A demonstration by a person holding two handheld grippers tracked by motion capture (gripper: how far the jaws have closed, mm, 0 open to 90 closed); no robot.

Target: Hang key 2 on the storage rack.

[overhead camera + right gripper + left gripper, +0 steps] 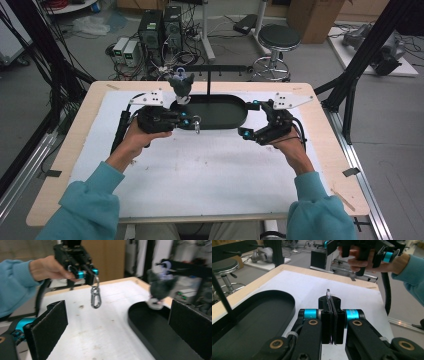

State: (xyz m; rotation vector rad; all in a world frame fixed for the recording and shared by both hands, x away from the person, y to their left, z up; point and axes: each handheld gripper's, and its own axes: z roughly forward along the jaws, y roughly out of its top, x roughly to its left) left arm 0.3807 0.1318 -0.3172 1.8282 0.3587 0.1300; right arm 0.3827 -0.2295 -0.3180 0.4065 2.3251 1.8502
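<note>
The left gripper [191, 121] is clamped on a keychain ring, its metal snap hook [95, 298] dangling free. The right gripper [250, 120] stands wide open, holding nothing. Hanging the hook on the black rack [220, 67] above the tray [235, 120], beside the grey plush charm [181, 85], looks still undone.

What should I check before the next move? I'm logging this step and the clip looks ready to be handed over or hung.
1. Left gripper clamped on the metal clip: ok.
2. Clip hangs free above the white mat: ok.
3. Right gripper open, nothing between its pads: ok.
4. Plush toy hangs from the stand's bar: ok.
5. Free hook on that bar: cannot tell.
6. Black tray bare beside the toy: ok.
</note>
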